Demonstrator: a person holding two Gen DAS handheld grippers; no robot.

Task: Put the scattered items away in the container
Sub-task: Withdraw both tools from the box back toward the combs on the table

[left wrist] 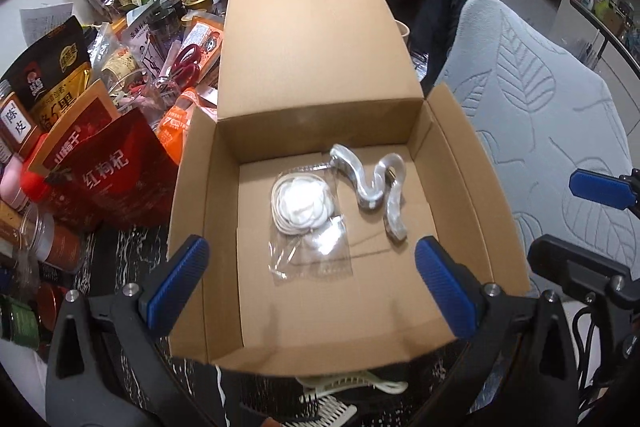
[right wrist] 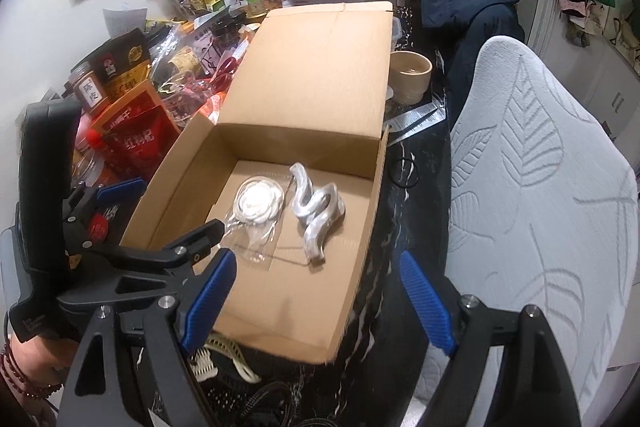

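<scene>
- Blue-padded fingers of the left tool (left wrist: 312,287) fill the bottom of its own view, spread wide with nothing between them, hanging over the near part of the cardboard box (left wrist: 472,187).
- Just below that box's near wall, on the black marbled desk (left wrist: 132,247), lies a white hair claw clip (left wrist: 352,389) with a white comb (left wrist: 328,407) touching it; both are outside the box and look like the scattered items nearest either tool.
- From the left tool, the clip sits back towards the person, under and behind the fingertips, not ahead of them; I judge the next reach has to draw backward and dip down over the box's front edge.
- In the left view the clip's long axis runs roughly side to side along the box wall.
- Right tool (right wrist: 318,297) is also spread and empty, over the near right corner of the box; the claw clip (right wrist: 230,351) shows just under its left finger, so both tools are about equally near.
- Already inside the box: a bagged coil of white cable (left wrist: 300,205) and, right beside it, a wrapped silvery wavy piece (left wrist: 376,187).
- Further out on the desk beyond the right wall lies a thin black hair tie (right wrist: 404,171), which I judge falls to the right tool.
- Snack pouches (left wrist: 108,171) crowd the desk left of the box; whether they count as task items I cannot tell.
</scene>
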